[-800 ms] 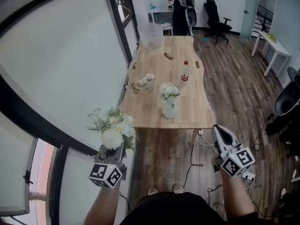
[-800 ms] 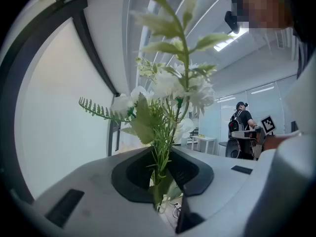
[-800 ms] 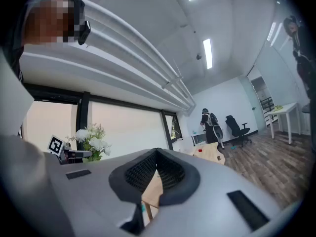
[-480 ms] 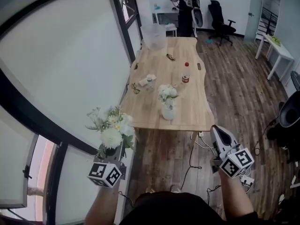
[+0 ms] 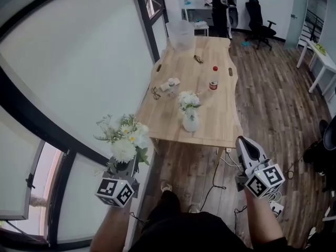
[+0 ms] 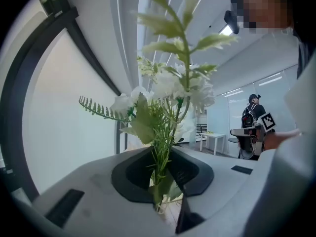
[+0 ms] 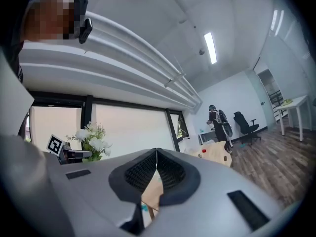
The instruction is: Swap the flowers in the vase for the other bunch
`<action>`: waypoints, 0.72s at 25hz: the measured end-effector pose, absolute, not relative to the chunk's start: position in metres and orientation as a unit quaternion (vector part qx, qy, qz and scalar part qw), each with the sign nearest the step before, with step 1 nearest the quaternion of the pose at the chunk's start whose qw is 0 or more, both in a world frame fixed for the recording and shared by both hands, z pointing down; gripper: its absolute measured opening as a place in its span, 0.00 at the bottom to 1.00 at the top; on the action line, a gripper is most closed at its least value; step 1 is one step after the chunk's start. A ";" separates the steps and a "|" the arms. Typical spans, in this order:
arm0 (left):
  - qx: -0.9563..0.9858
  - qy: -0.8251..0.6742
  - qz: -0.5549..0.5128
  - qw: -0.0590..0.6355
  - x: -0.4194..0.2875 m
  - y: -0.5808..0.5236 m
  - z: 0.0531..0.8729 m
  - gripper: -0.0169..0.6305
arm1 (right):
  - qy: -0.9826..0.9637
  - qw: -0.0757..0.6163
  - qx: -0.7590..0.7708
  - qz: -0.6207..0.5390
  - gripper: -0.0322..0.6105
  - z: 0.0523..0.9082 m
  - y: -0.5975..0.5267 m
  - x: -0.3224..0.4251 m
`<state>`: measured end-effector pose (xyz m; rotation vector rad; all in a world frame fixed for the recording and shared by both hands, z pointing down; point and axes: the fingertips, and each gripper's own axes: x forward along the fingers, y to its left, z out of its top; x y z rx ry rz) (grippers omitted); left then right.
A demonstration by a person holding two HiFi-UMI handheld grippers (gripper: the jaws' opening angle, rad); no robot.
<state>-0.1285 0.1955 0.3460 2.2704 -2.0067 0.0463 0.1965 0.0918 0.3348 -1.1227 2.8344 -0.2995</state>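
My left gripper [image 5: 126, 168] is shut on the stems of a bunch of white flowers with green leaves [image 5: 126, 139], held upright in front of the glass wall, short of the table. In the left gripper view the stems [image 6: 162, 168] are pinched between the jaws and the blooms rise above. A white vase [image 5: 190, 123] with a second white bunch [image 5: 188, 101] stands near the front edge of the wooden table [image 5: 173, 121]. My right gripper [image 5: 244, 144] hovers over the floor before the table's right corner, jaws shut and empty [image 7: 157, 157].
On the table lie a red-capped bottle [image 5: 213, 82], a small white bottle [image 5: 169, 85], glasses [image 5: 156, 93] and a clear plastic bin [image 5: 181, 33] at the far end. A person [image 5: 218, 1] stands beyond it. Cables [image 5: 218, 178] trail on the floor.
The view has shifted: the table and vase now sit a little nearer and more to the right. Both grippers keep their grip and their places in the view.
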 end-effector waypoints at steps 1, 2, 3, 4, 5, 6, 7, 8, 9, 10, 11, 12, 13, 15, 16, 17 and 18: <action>0.748 -0.662 0.012 0.056 -0.130 0.193 0.347 0.14 | 0.925 0.036 -0.363 -0.101 0.09 0.337 0.089 0.194; 0.748 -0.662 0.008 0.057 -0.132 0.189 0.349 0.14 | 0.926 0.034 -0.361 -0.104 0.09 0.340 0.086 0.191; 0.748 -0.661 0.007 0.058 -0.133 0.184 0.351 0.14 | 0.927 0.032 -0.359 -0.106 0.09 0.343 0.084 0.188; 0.750 -0.659 0.009 0.060 -0.134 0.179 0.354 0.14 | 0.927 0.030 -0.358 -0.109 0.09 0.346 0.083 0.186; 0.751 -0.657 0.013 0.062 -0.135 0.174 0.356 0.14 | 0.927 0.028 -0.357 -0.111 0.09 0.349 0.083 0.184; 0.753 -0.655 0.017 0.064 -0.136 0.168 0.359 0.14 | 0.927 0.024 -0.357 -0.113 0.09 0.351 0.082 0.181; 0.755 -0.653 0.017 0.067 -0.137 0.162 0.361 0.14 | 0.927 0.022 -0.358 -0.115 0.09 0.353 0.081 0.179; 0.756 -0.650 0.014 0.069 -0.139 0.156 0.363 0.14 | 0.926 0.020 -0.357 -0.117 0.09 0.354 0.080 0.178; 0.758 -0.648 0.010 0.069 -0.142 0.150 0.364 0.14 | 0.926 0.017 -0.357 -0.119 0.09 0.355 0.079 0.175; 0.760 -0.646 0.009 0.068 -0.143 0.144 0.365 0.14 | 0.926 0.015 -0.357 -0.120 0.09 0.357 0.078 0.173; 0.763 -0.643 0.010 0.066 -0.145 0.138 0.365 0.14 | 0.926 0.012 -0.357 -0.121 0.09 0.360 0.076 0.170; 0.767 -0.639 0.012 0.063 -0.146 0.131 0.366 0.14 | 0.925 0.010 -0.358 -0.123 0.09 0.363 0.074 0.167; 0.770 -0.635 0.015 0.061 -0.148 0.124 0.368 0.14 | 0.924 0.010 -0.360 -0.126 0.09 0.366 0.070 0.163; 0.776 -0.627 0.019 0.061 -0.152 0.109 0.373 0.14 | 0.922 0.010 -0.365 -0.130 0.09 0.370 0.060 0.155; 0.779 -0.623 0.020 0.062 -0.155 0.101 0.375 0.14 | 0.921 0.010 -0.367 -0.131 0.09 0.371 0.055 0.152; 0.783 -0.619 0.020 0.064 -0.157 0.093 0.377 0.14 | 0.920 0.009 -0.370 -0.132 0.09 0.373 0.049 0.148; 0.786 -0.615 0.021 0.064 -0.159 0.084 0.379 0.14 | 0.919 0.007 -0.373 -0.132 0.09 0.374 0.043 0.145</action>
